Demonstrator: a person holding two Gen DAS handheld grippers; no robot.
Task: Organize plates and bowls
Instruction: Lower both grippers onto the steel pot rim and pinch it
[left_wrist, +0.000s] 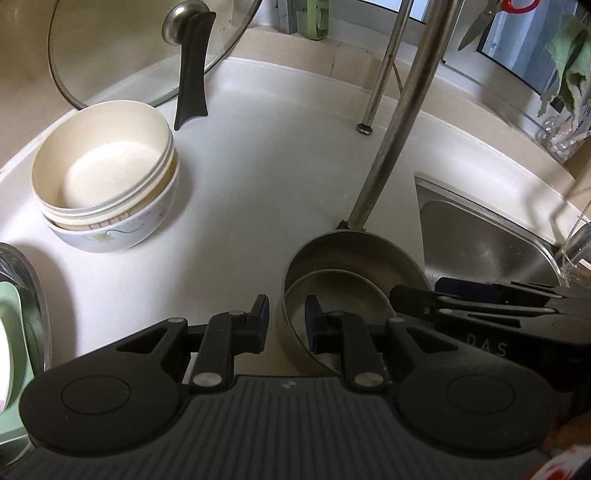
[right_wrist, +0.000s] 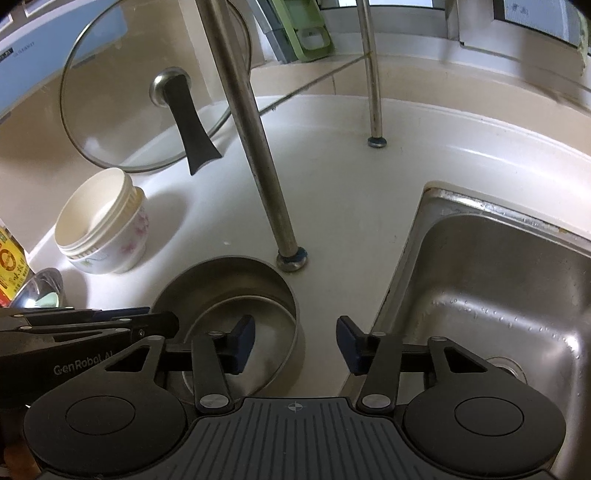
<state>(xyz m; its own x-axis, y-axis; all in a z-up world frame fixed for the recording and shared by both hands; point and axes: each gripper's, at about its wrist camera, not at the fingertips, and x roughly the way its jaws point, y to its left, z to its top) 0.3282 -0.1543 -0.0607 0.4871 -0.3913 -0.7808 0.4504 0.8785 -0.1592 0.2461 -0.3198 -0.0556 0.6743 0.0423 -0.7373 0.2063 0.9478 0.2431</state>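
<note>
The left hand-held gripper (left_wrist: 286, 319) hides the near rim of the steel bowls (left_wrist: 343, 280). The green tray (left_wrist: 11, 332) is cut off by the left edge, and so is the yellow bottle (right_wrist: 11, 266), its label too blurred to read. The scissors (left_wrist: 480, 26) run off the top edge.

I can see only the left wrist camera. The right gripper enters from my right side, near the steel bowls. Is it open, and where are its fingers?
Observer: The right gripper is open. One finger is over the inner steel bowl, and the other is outside the bowls, over the counter.
Operator: The bowls hide the foot of the thick post from me. Where is it?
Observer: The foot stands on the counter just behind the outer steel bowl.
Operator: What is in the sink bottom?
Observer: I see water drops and the drain in the sink.
</note>
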